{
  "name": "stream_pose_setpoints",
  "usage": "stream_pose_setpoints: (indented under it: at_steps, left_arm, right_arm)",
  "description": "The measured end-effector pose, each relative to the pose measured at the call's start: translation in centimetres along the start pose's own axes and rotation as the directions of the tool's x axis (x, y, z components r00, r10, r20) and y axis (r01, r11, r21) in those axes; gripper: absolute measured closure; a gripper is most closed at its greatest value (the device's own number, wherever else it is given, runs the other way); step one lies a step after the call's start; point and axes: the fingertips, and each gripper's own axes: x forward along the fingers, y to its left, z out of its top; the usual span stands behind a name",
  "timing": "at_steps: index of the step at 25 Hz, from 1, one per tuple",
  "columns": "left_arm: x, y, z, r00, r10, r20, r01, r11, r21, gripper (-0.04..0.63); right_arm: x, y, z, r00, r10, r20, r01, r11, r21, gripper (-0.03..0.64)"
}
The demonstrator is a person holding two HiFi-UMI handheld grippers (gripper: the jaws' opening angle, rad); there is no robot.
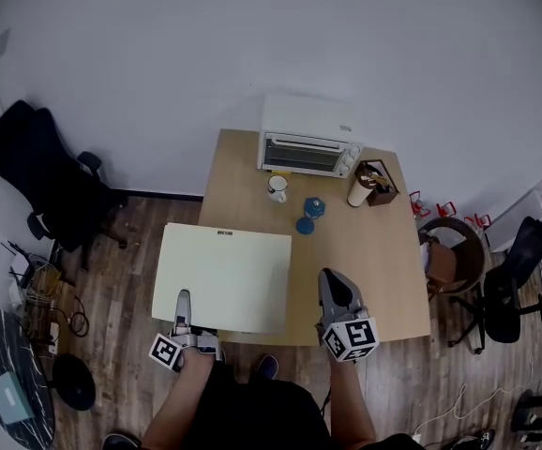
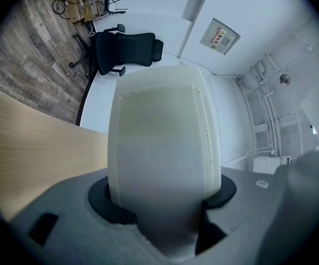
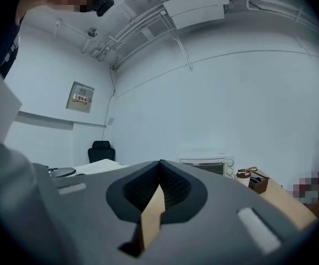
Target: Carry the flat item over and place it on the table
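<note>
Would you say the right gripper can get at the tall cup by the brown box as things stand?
Probably yes: the right gripper is empty, jaws together, and only bare table lies between it and the tall cup; the jaws need opening first.

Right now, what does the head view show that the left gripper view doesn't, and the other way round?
Only the head view: the toaster oven, the mug and the right gripper over the near end of the wooden table. Only the left gripper view: a framed panel on the wall and pipes near the ceiling. Both: the white board clamped in the jaws of the left gripper, the wooden table, and the black office chair.
</note>
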Motion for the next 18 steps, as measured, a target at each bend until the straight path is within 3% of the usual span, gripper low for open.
stream_pose_setpoints:
  at_steps: [4,9,13,18]
  left_arm:
    - [2.3,2.0,-0.3,0.998,0.052,-0.044,-0.051,0.998,0.034,0.313]
    - [4.7,6.0,-0.3,0.992,0.122,-0.029,-0.122,0.993,0.001,0.314]
    - [6.0,9.8,-0.3,0.978,0.204,-0.047,-0.202,0.979,0.034,0.314]
    - [7.4,14.0,-0.7,0.954,0.298,-0.008,-0.299,0.954,-0.038,0.314]
  right_arm:
    - [1.2,0.1,0.4,1.0,-0.025,0.007,0.025,1.0,0.011,0.618]
    - [2.2,0.1,0.1,0.999,-0.044,0.001,0.044,0.999,0.007,0.618]
    - [2.7,0.2,-0.1,0.998,-0.056,-0.007,0.056,0.998,-0.001,0.618]
    - [3.5,0.1,-0.4,0.998,-0.062,-0.025,0.061,0.998,-0.022,0.618]
